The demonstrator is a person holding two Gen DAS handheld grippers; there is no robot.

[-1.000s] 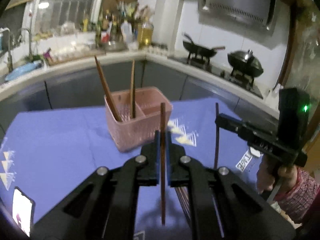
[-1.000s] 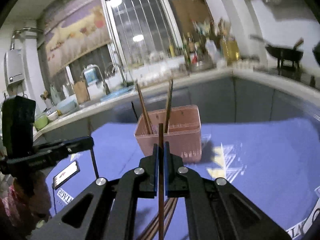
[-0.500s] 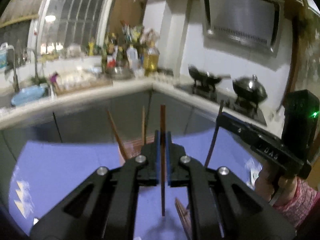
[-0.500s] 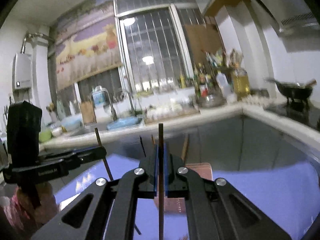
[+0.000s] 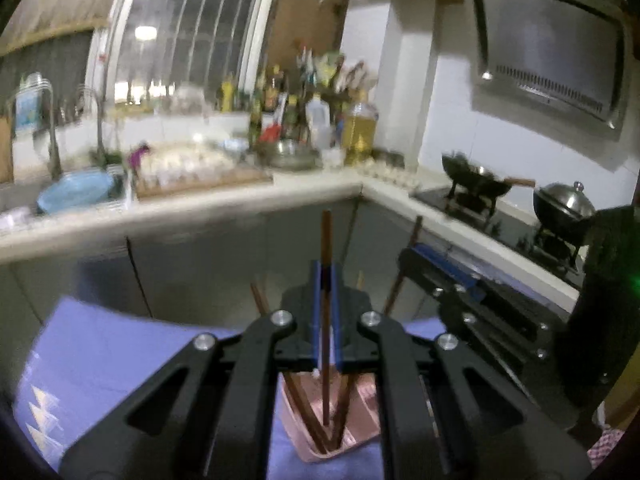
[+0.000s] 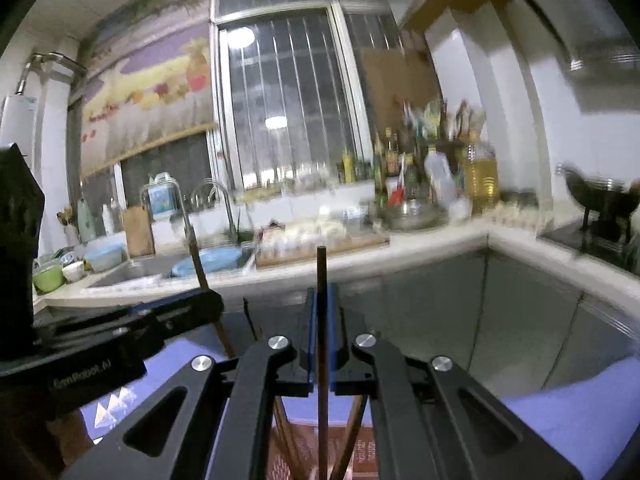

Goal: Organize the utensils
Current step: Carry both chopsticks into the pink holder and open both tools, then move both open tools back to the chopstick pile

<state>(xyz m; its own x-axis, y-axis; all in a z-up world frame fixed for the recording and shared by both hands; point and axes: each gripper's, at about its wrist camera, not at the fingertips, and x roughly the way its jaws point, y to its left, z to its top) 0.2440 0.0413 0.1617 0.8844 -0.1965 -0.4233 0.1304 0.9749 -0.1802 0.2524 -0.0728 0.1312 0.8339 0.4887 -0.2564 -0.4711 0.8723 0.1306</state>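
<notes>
My left gripper is shut on a brown chopstick held upright, its lower end over the pink utensil basket below. Two chopsticks lean inside the basket. My right gripper is shut on another dark chopstick, also upright above the basket. Each gripper shows in the other's view: the right gripper at the right, the left gripper at the left, each with its chopstick.
The basket stands on a blue cloth on the table. Behind is a kitchen counter with a sink, bottles and a cutting board, and a stove with pans at the right.
Both grippers have risen and moved forward over the basket, each carrying its chopstick. The basket has dropped from the middle of the views to beneath the fingers.
</notes>
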